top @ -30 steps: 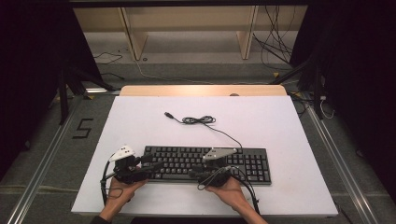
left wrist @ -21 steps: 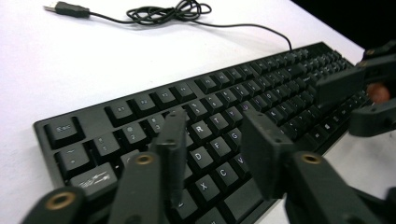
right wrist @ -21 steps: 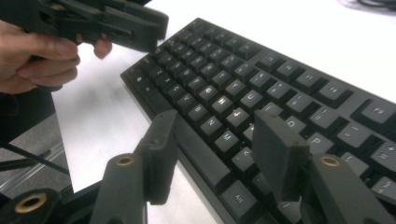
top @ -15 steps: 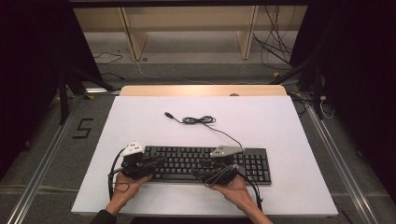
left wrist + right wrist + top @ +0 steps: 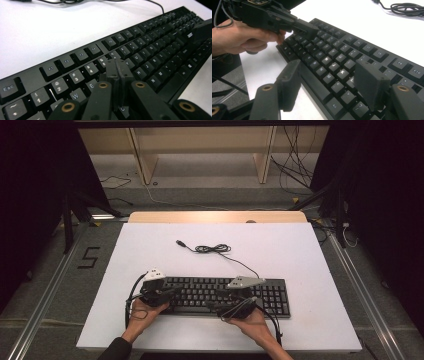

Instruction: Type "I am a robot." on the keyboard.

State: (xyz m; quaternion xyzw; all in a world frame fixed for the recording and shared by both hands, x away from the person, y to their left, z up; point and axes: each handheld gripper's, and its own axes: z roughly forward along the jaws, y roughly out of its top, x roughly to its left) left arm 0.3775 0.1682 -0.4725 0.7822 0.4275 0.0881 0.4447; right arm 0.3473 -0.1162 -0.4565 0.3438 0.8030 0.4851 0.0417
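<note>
Keyboard (image 5: 225, 295) lies flat near the counter's (image 5: 300, 250) front edge, its cable (image 5: 212, 249) coiled behind it. Your L gripper (image 5: 117, 68) has just clenched its fingers together, nothing between, tips over the keys near the kbd's left end. Your R gripper (image 5: 329, 85) has just been opening; fingers released, spread above the front-row keys, no grip.

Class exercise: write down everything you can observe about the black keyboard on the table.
The keyboard is a full-size black one, plastic by its look, with white legends and a number block at its right end. It lies flat, keys up, near the front edge of the white table. A thin black cable runs from its back edge to a loose coil. The shut left gripper points at the left-hand keys; the open right gripper hovers over the front edge.
</note>
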